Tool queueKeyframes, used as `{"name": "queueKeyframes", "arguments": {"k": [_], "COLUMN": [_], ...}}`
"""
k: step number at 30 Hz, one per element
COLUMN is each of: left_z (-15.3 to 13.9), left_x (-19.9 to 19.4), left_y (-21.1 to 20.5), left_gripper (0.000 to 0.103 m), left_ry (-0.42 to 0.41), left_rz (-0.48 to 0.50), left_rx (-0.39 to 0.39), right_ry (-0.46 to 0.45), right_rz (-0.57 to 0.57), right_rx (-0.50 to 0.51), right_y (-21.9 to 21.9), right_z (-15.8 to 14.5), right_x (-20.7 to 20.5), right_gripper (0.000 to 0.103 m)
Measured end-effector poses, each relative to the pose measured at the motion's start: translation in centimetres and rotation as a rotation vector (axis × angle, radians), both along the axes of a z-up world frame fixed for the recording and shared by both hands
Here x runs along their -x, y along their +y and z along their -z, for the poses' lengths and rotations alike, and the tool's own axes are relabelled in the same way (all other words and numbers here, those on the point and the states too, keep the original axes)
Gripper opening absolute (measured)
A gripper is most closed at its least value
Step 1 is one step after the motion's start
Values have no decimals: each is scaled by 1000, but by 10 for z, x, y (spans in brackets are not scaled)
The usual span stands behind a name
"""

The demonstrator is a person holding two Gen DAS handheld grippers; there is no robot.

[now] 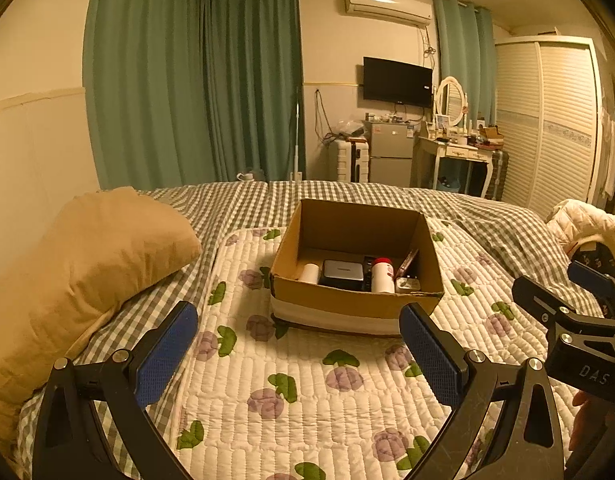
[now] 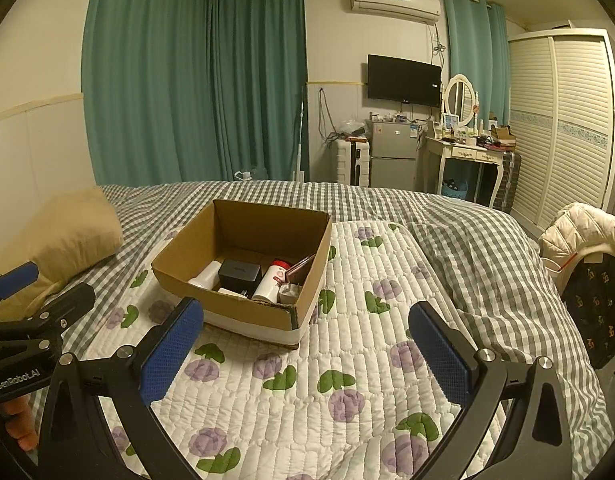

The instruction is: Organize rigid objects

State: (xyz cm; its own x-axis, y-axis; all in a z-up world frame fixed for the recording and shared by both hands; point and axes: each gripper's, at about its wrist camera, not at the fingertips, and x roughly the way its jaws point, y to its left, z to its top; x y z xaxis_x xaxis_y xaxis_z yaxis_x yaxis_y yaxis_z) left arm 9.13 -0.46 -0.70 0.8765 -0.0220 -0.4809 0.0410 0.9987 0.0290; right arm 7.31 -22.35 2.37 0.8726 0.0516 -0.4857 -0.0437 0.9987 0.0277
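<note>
An open cardboard box (image 1: pixel 347 304) (image 2: pixel 243 312) sits on a quilted flower-print mat on the bed. Inside lie a white bottle with a red cap (image 1: pixel 382 276) (image 2: pixel 272 280), a dark grey box-shaped device (image 1: pixel 342 274) (image 2: pixel 240 274), a small white cylinder (image 1: pixel 309 273) (image 2: pixel 205 276) and a few smaller items. My left gripper (image 1: pixel 299 354) is open and empty, just in front of the box. My right gripper (image 2: pixel 307 354) is open and empty, in front of the box and to its right. Each gripper shows at the edge of the other's view.
A tan pillow (image 1: pixel 79 272) (image 2: pixel 71 240) lies left of the mat. A grey checked bedspread (image 2: pixel 467 248) covers the bed. A chair with a white jacket (image 2: pixel 583 232) stands at the right. Curtains, fridge, dressing table and wardrobe are far behind.
</note>
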Motion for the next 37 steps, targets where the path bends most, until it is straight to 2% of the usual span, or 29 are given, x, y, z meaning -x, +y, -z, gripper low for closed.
{"name": "queueKeyframes", "arguments": {"k": [37], "left_z": [1], "left_x": [3], "left_y": [5], "left_gripper": [103], "left_ry": [1], "left_rz": [-6], "left_rx": [0], "right_ry": [5], "right_rz": [-2], "right_rx": [3], "right_y": [-1], "right_z": [4], "right_x": [0], "right_gripper": [103]}}
